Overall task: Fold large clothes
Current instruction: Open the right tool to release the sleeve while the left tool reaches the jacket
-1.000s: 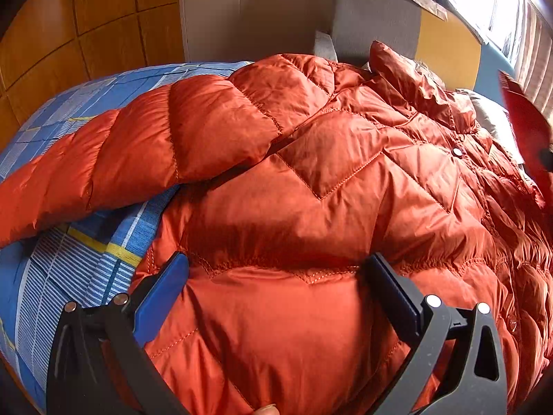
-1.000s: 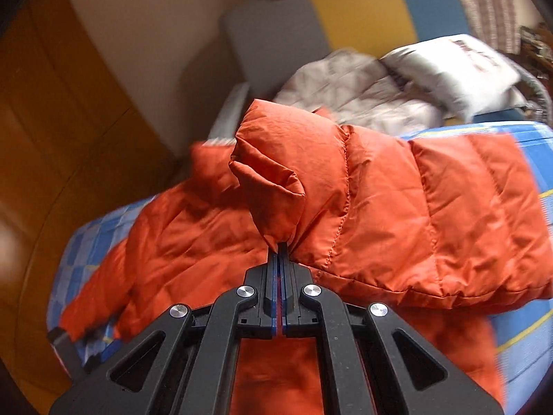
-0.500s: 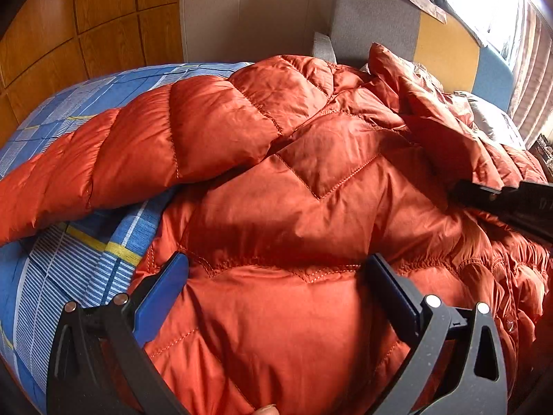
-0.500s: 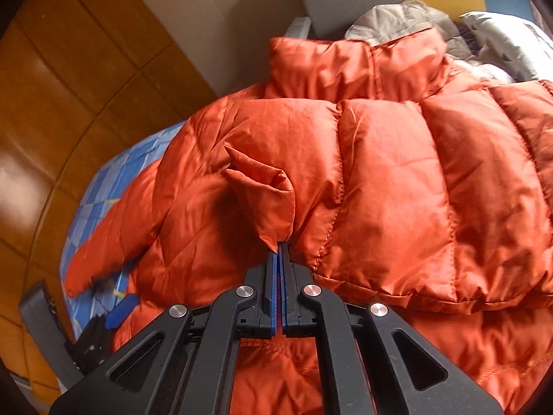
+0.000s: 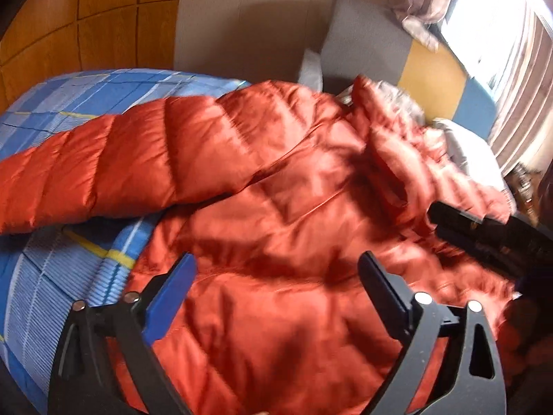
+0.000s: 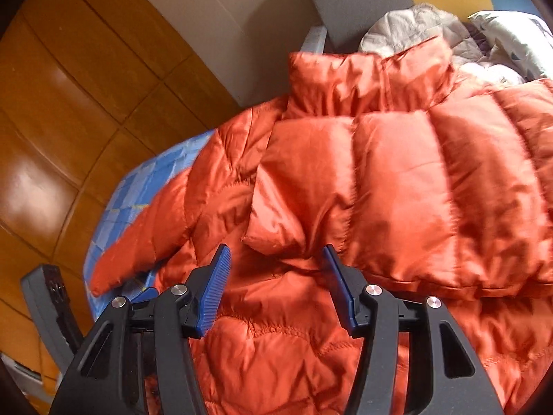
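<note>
An orange quilted down jacket (image 5: 276, 180) lies spread on the bed, collar (image 6: 366, 79) toward the headboard. One sleeve (image 6: 414, 190) lies folded across the chest. Its cuff (image 6: 276, 235) rests just ahead of my right gripper (image 6: 276, 256), whose jaws are opening with no pad pressing on the fabric. The other sleeve (image 5: 103, 166) stretches out to the left over the sheet. My left gripper (image 5: 276, 263) hovers over the jacket's lower body, jaws wide and closing slightly, holding nothing. In the left wrist view the right gripper (image 5: 435, 223) shows at the right edge.
A blue plaid sheet (image 5: 69, 97) covers the bed. Wooden wall panels (image 5: 86, 17) stand to the left. A grey, yellow and blue headboard (image 5: 373, 41) rises behind. A white pillow (image 5: 466, 148) and a pale crumpled garment (image 6: 414, 24) lie beyond the collar, near a curtained window (image 5: 518, 97).
My right gripper carried the sleeve across the jacket, lowered it, then opened and let the cuff go. My left gripper rose a little above the jacket.
</note>
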Action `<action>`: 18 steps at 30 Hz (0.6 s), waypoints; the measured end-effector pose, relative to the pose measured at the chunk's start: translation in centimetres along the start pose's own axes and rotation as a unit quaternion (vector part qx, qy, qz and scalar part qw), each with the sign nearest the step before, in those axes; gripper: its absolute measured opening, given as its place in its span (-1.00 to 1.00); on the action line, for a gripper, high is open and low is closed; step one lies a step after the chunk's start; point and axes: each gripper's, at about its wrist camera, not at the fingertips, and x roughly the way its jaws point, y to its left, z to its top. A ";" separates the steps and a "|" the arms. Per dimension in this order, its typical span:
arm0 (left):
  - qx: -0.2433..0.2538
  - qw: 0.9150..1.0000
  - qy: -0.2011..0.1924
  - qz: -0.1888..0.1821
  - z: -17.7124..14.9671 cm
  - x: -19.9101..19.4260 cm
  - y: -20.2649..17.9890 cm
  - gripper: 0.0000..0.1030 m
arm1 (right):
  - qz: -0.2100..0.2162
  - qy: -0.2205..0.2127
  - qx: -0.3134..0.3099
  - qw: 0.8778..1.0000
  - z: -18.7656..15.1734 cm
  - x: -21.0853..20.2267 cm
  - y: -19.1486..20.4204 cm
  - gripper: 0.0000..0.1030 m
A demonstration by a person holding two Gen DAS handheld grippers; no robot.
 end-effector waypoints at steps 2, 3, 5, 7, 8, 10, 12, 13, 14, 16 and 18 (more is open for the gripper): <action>0.000 1.000 0.001 -0.026 0.6 -0.1 -0.9 0.69 | -0.003 -0.018 0.008 1.000 0.2 -1.6 -0.8 0.07; 0.001 0.999 0.003 -0.039 1.1 0.2 -1.6 0.67 | -0.011 -0.028 0.013 0.999 0.3 -2.4 -1.4 0.07; 0.002 0.998 0.010 -0.063 1.5 0.7 -2.7 0.64 | -0.029 -0.045 0.024 0.998 0.3 -3.9 -2.9 0.07; 0.010 0.996 0.017 -0.082 1.8 1.2 -4.2 0.56 | -0.043 -0.057 0.034 0.997 0.4 -5.2 -4.3 0.07; 0.011 0.995 0.022 -0.093 2.0 1.6 -4.8 0.51 | -0.055 -0.066 0.042 0.995 0.3 -6.2 -5.3 0.07; 0.010 0.994 0.036 -0.106 2.3 2.7 -6.0 0.42 | -0.068 -0.077 0.051 0.993 0.3 -7.6 -6.7 0.07; 0.009 0.992 0.051 -0.115 2.5 3.9 -7.1 0.35 | -0.077 -0.088 0.061 0.991 0.1 -9.0 -8.0 0.07; 0.010 0.992 0.054 -0.115 2.6 4.4 -7.6 0.34 | -0.079 -0.093 0.065 0.990 0.0 -9.7 -8.6 0.07; 0.010 0.992 0.056 -0.115 2.7 4.8 -7.9 0.31 | -0.082 -0.097 0.072 0.989 -0.3 -10.5 -9.3 0.07; 0.007 0.991 0.060 -0.115 2.9 5.7 -8.4 0.23 | -0.076 -0.102 0.084 0.988 -1.2 -11.9 -10.5 0.07; 0.005 0.992 0.059 -0.116 3.1 6.1 -8.8 0.07 | -0.074 -0.103 0.089 0.988 -2.1 -12.9 -11.2 0.07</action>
